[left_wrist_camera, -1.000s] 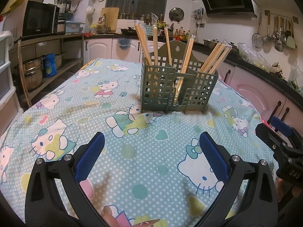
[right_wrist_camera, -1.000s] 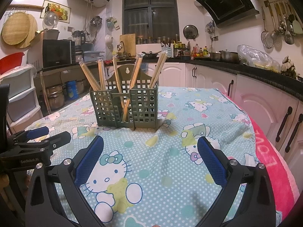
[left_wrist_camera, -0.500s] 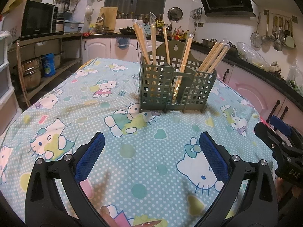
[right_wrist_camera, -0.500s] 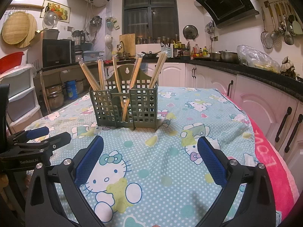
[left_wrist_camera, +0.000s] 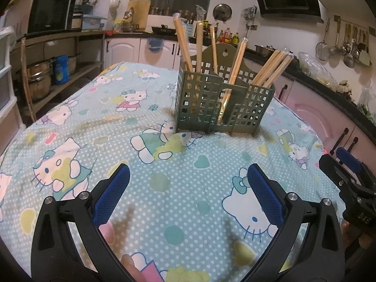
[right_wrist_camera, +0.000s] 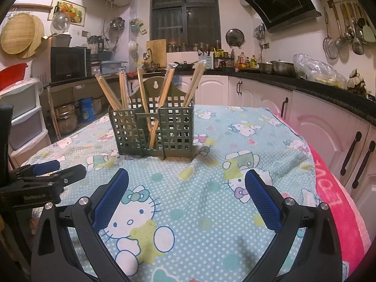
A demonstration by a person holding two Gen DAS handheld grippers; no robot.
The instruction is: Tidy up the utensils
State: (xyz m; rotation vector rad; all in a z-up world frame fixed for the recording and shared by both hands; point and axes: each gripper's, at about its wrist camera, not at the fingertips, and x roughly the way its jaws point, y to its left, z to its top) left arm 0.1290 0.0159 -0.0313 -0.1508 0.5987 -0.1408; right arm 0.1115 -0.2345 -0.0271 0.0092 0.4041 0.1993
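Green slotted caddy ahead of both claws on table, we count eight wrapped chopstick pairs inside. "LOVE" on pink towel. Left claw, right claw spread wide, empty.

- The tablecloth is pale blue with white dots and cartoon cats.
- The utensil holder is grey-green, gridded with square holes.
- The chopsticks are light tan wood.
- Both grippers wear blue pads on black frames.
- A pink blanket edge.
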